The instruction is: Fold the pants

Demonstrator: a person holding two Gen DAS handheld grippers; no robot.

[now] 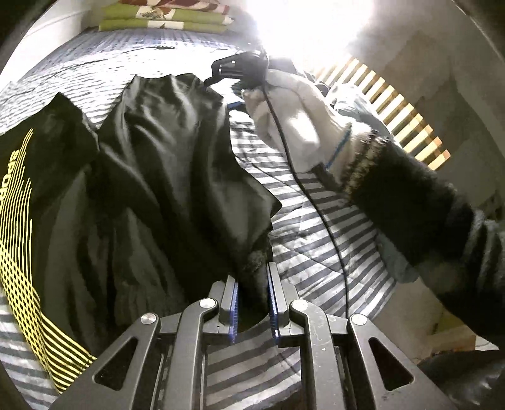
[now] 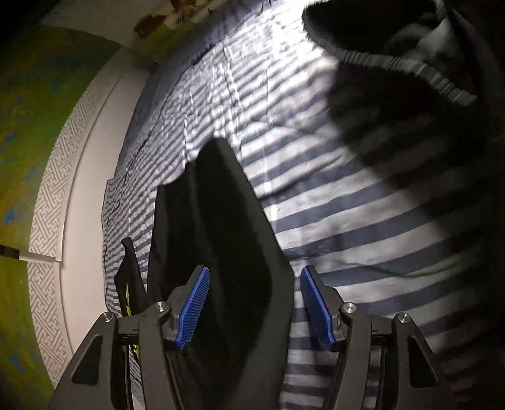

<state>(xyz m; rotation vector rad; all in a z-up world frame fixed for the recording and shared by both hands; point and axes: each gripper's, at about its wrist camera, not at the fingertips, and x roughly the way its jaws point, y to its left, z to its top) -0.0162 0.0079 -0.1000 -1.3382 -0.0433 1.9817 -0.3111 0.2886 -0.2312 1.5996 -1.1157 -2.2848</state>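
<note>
The black pants (image 1: 176, 164) lie rumpled and creased on the striped bedsheet (image 1: 315, 227), one bunched corner lifted off it, a flatter dark panel spread across its stripes

— What carries everything?
— A bed (image 1: 315, 220), covered edge to edge by a blue-and-white striped sheet (image 2: 363, 205).
— And directly on it?
— Black pants (image 1: 164, 164), rumpled, across the middle. Just beside them lies a black garment with yellow print (image 1: 22, 227). Folded green-and-white bedding (image 1: 164, 19) is stacked at the far edge.
</note>
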